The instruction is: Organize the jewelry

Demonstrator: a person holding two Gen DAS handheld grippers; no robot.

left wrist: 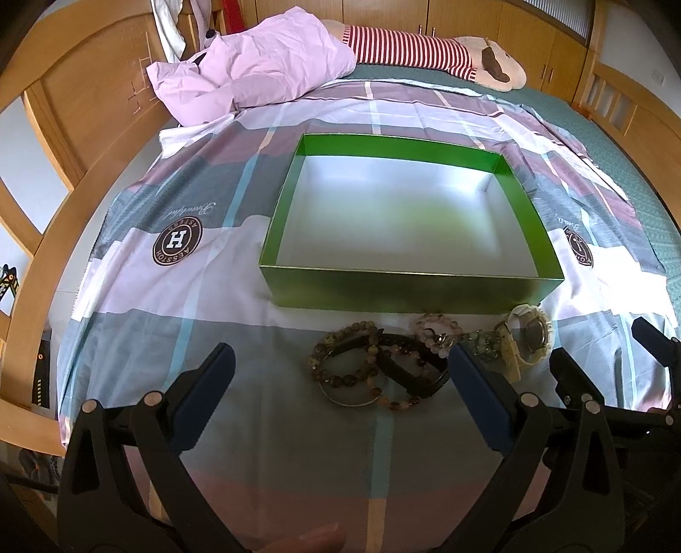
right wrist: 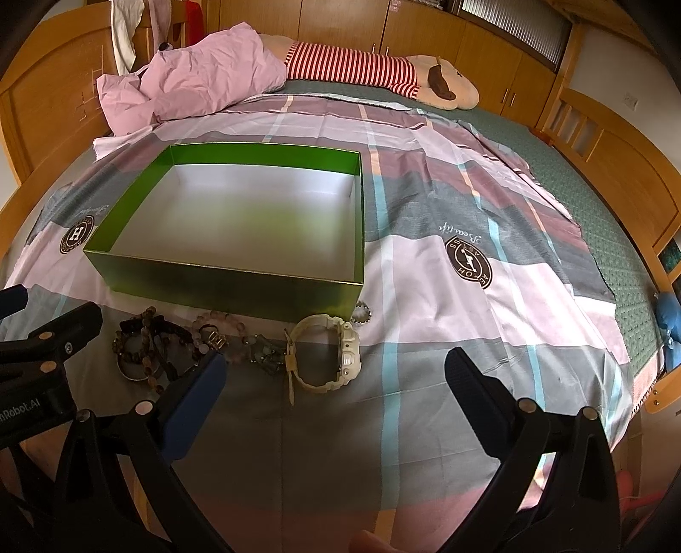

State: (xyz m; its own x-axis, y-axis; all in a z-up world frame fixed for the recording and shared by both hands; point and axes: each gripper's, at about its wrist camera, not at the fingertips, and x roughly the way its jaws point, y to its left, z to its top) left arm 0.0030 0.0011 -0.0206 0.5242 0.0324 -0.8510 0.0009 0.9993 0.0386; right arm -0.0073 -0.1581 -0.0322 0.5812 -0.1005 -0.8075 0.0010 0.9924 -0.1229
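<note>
A bed [right wrist: 596, 204] carries a plaid sheet [right wrist: 447, 297]; on it lie a green box [right wrist: 230, 289], bracelets [left wrist: 361, 366], a white watch [right wrist: 327, 353] and a pink blanket [right wrist: 200, 81].

A wide bed fills the room, spread with a plaid sheet [left wrist: 204, 272] in pink, grey and white over a green mattress cover [right wrist: 596, 200]. Far ahead of the fingers lie a crumpled pink duvet [left wrist: 259, 64] and a long plush toy in a red-striped shirt [right wrist: 353, 68]. Wooden cabinets [left wrist: 489, 29] line the far wall, a wooden bed rail [right wrist: 613, 140] off to the right. Soft daylight.
</note>
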